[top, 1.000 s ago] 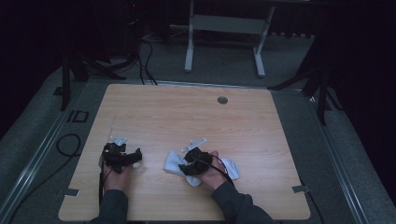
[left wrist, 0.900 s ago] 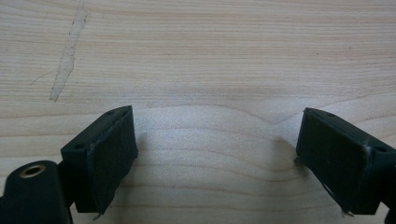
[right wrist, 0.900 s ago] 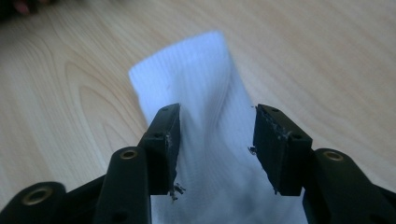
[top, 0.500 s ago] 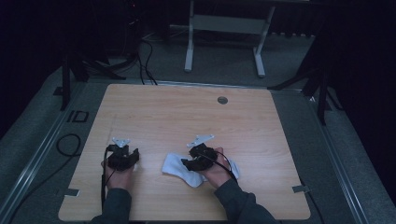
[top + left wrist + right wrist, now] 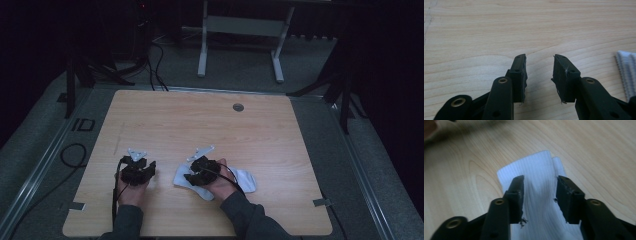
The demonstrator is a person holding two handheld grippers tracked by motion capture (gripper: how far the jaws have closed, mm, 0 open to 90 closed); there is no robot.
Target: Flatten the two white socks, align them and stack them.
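left gripper (image 5: 539,75): jaws just closing, part-spread, nothing between, over bare table (image 5: 200,120)
right gripper (image 5: 539,195): jaws closing, straddling white sock (image 5: 536,170); pinch unclear
sock: near table's front edge, centre

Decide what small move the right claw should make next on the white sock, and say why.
Probably close the right claw a little more: the white sock lies flat on the table between its jaws, which have just been closing and appear not yet pinched on the fabric.
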